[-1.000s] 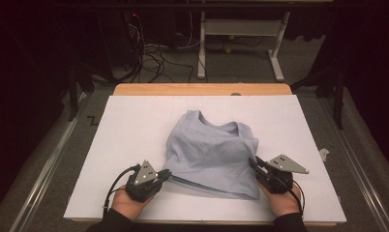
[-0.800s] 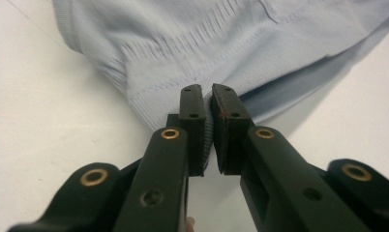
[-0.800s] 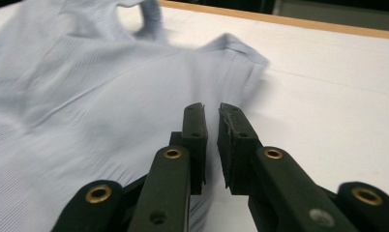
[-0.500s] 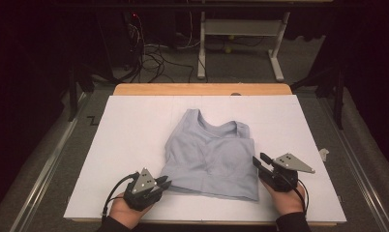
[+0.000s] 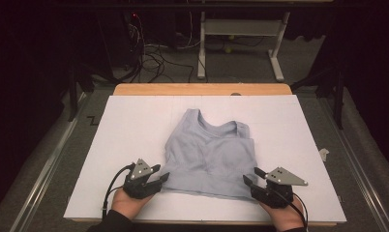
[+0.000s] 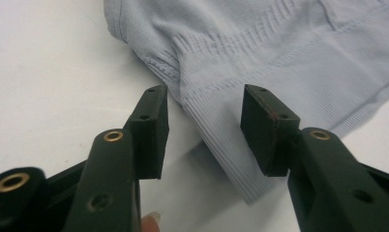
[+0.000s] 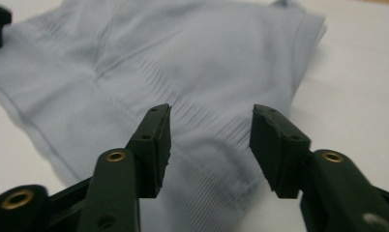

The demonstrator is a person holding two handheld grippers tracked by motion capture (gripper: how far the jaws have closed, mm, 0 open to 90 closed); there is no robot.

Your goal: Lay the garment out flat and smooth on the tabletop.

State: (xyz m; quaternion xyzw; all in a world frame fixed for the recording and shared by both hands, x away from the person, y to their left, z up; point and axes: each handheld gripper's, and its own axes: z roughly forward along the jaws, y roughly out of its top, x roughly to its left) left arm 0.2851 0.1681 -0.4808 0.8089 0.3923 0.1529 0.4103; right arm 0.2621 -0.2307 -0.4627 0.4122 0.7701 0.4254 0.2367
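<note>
Pale blue ribbed cloth: a tank top [image 5: 209,157] lies flat on the white sheet [image 5: 125,130] that covers the table [image 5: 202,89], neck away from the person, hem toward them. It sits a little right of the sheet's middle.

The left gripper [image 5: 159,178] rests at the hem's left corner, the right gripper [image 5: 248,180] at the hem's right corner, each held in a hand that comes in from the near edge. Both have just been opening their jaws.

In the left gripper view the left gripper [image 6: 204,128] stands partly open, and the top's [image 6: 279,48] ribbed hem corner runs through the gap between the pads; neither pad presses on it. In the right gripper view the right gripper [image 7: 209,145] is likewise partly open, with the top's [image 7: 183,58] other hem corner lying below and between the pads, not pinched. Neither gripper has hold of anything.

A small white scrap [image 5: 323,154] lies near the sheet's right edge, well apart from the top.
</note>
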